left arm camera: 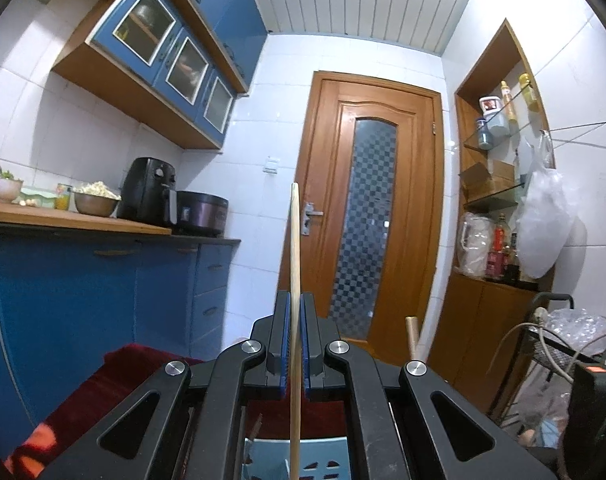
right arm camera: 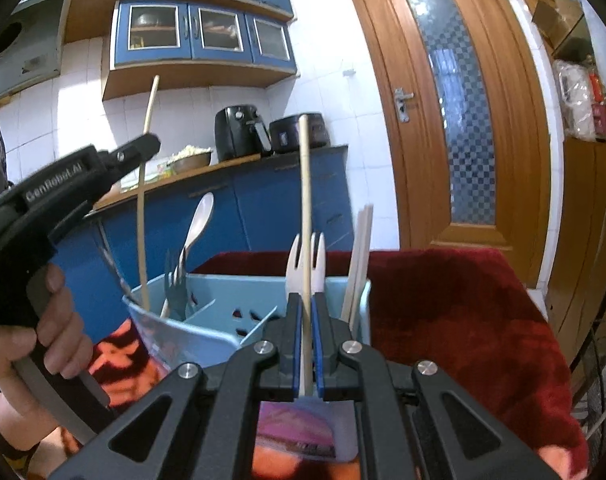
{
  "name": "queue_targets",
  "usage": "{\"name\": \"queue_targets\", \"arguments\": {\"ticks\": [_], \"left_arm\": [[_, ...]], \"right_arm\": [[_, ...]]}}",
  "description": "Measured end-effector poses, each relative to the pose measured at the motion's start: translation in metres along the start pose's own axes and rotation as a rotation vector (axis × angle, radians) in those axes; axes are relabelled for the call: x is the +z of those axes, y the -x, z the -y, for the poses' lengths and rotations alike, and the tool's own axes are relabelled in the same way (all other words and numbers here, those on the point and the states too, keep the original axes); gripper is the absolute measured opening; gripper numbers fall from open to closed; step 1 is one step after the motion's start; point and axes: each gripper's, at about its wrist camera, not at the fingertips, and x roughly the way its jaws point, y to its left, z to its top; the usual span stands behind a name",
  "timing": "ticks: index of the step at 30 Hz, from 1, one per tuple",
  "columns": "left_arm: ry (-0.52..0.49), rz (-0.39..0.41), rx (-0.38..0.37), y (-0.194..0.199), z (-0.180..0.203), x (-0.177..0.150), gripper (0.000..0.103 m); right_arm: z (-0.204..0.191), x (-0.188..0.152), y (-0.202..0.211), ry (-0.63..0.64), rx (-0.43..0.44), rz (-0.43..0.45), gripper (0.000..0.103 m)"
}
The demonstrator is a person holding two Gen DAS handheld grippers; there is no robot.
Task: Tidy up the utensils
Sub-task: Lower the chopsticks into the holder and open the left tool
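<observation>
sorting partly done: fork (right arm camera: 174,285), spoon (right arm camera: 197,222) and white chopsticks (right arm camera: 359,264) already standing in blue caddy (right arm camera: 207,330). both jaws are clamping one wooden chopstick each (left arm camera: 295,280) (right arm camera: 306,208), upright above caddy, not yet dropped in.

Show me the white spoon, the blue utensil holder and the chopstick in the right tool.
white spoon (right arm camera: 201,216), right wrist view, on its bowl.
blue utensil holder (right arm camera: 223,294), right wrist view, back wall.
chopstick (right arm camera: 305,184), right wrist view, mid shaft.
</observation>
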Motion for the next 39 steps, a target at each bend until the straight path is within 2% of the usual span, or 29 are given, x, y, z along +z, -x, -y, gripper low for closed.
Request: {"name": "queue_targets", "arguments": {"ticks": [6, 10, 13, 18, 21, 24, 25, 29, 34, 39], "left_arm": [[0.030, -0.014, -0.030, 0.001, 0.000, 0.004, 0.004], [0.010, 0.002, -0.012, -0.002, 0.002, 0.003, 0.004], [-0.012, -0.028, 0.000, -0.006, 0.004, -0.004, 0.004], [-0.042, -0.003, 0.027, -0.002, 0.004, -0.013, 0.004], [-0.053, -0.027, 0.024, -0.002, 0.003, -0.017, 0.004], [-0.063, -0.049, 0.055, -0.002, -0.001, -0.024, 0.004], [-0.051, -0.055, 0.059, -0.001, -0.004, -0.025, 0.006], [-0.041, -0.070, 0.071, 0.005, -0.010, -0.024, 0.026], [-0.067, -0.099, 0.049, 0.016, -0.007, -0.022, 0.027], [-0.087, -0.173, 0.028, 0.030, -0.004, -0.019, 0.027]], "right_arm": [[0.000, -0.002, 0.010, -0.008, -0.008, 0.007, 0.007], [0.000, -0.002, 0.015, -0.009, 0.005, 0.025, 0.007], [-0.002, -0.003, 0.018, -0.005, 0.012, 0.044, 0.007], [0.000, -0.003, 0.024, -0.033, 0.028, 0.059, 0.007], [0.001, -0.003, 0.028, -0.048, 0.035, 0.066, 0.007], [0.002, -0.002, 0.034, -0.057, 0.037, 0.076, 0.007], [0.003, -0.002, 0.035, -0.057, 0.038, 0.078, 0.007], [0.003, -0.003, 0.041, -0.056, 0.031, 0.080, 0.007], [0.001, -0.002, 0.047, -0.075, 0.019, 0.075, 0.007], [-0.004, -0.001, 0.061, -0.092, -0.005, 0.053, 0.008]]}}
